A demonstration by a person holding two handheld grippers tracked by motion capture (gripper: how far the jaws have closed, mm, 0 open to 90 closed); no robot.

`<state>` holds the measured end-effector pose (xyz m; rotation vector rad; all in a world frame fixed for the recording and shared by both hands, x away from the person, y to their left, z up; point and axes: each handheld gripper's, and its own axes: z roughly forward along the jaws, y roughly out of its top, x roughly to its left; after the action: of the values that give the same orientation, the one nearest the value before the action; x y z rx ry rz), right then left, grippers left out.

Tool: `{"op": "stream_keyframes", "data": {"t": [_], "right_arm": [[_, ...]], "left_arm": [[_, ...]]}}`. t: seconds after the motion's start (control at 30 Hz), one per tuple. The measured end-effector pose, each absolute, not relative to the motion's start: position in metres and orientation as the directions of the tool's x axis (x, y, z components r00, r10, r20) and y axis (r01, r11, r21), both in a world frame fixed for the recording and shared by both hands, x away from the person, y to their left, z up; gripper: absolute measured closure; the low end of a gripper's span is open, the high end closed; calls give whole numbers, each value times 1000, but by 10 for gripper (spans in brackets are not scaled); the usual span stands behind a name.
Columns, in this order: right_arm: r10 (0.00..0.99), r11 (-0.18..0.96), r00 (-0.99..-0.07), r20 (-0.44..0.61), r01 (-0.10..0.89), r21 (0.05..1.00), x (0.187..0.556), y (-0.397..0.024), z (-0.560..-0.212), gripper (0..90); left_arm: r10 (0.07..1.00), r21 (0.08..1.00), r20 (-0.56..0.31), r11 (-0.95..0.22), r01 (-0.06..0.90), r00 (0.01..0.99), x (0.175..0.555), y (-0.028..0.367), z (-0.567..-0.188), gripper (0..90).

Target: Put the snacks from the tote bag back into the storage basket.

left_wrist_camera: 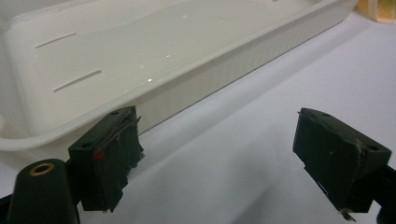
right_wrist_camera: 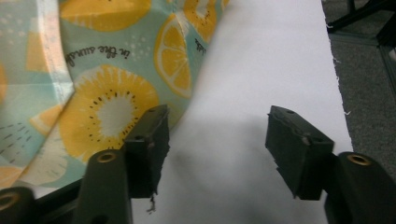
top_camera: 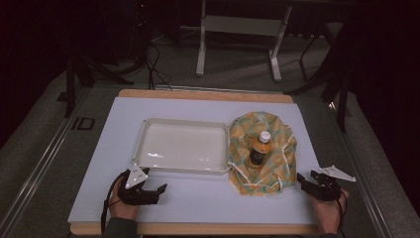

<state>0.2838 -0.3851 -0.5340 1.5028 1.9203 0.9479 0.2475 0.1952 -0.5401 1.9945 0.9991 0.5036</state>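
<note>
A white tray (top_camera: 181,147) lies in the middle of the white table sheet, with nothing in it. To its right a fruit-print cloth bag (top_camera: 262,151) lies spread, with a small orange bottle (top_camera: 259,148) standing on it. My left gripper (top_camera: 156,190) rests open near the front left, just before the tray's front wall (left_wrist_camera: 210,79). My right gripper (top_camera: 300,179) stands open at the front right, beside the bag's edge (right_wrist_camera: 107,102). Nothing is between either pair of jaws.
The white sheet (top_camera: 198,198) covers a wooden board; its right edge (right_wrist_camera: 334,70) is near my right gripper. Grey floor, table legs (top_camera: 200,49) and cables (top_camera: 153,64) lie beyond the far edge.
</note>
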Motion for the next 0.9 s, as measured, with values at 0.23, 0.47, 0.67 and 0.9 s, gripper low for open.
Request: {"op": "stream_keyframes", "data": {"t": [0.23, 0.47, 0.67, 0.9], "right_arm": [[968, 129, -249, 28, 593, 795, 283, -386, -533, 417], [967, 137, -255, 22, 589, 796, 282, -386, -533, 422], [966, 142, -259, 20, 590, 795, 280, -384, -532, 463], [962, 162, -272, 2, 581, 797, 279, -382, -525, 481]], "left_arm": [[795, 818, -28, -330, 472, 605, 248, 197, -540, 152], [800, 817, -26, -329, 474, 600, 248, 197, -540, 152], [802, 817, -33, -322, 478, 597, 248, 199, -539, 152], [808, 823, -33, -312, 475, 588, 247, 200, -540, 152]]}}
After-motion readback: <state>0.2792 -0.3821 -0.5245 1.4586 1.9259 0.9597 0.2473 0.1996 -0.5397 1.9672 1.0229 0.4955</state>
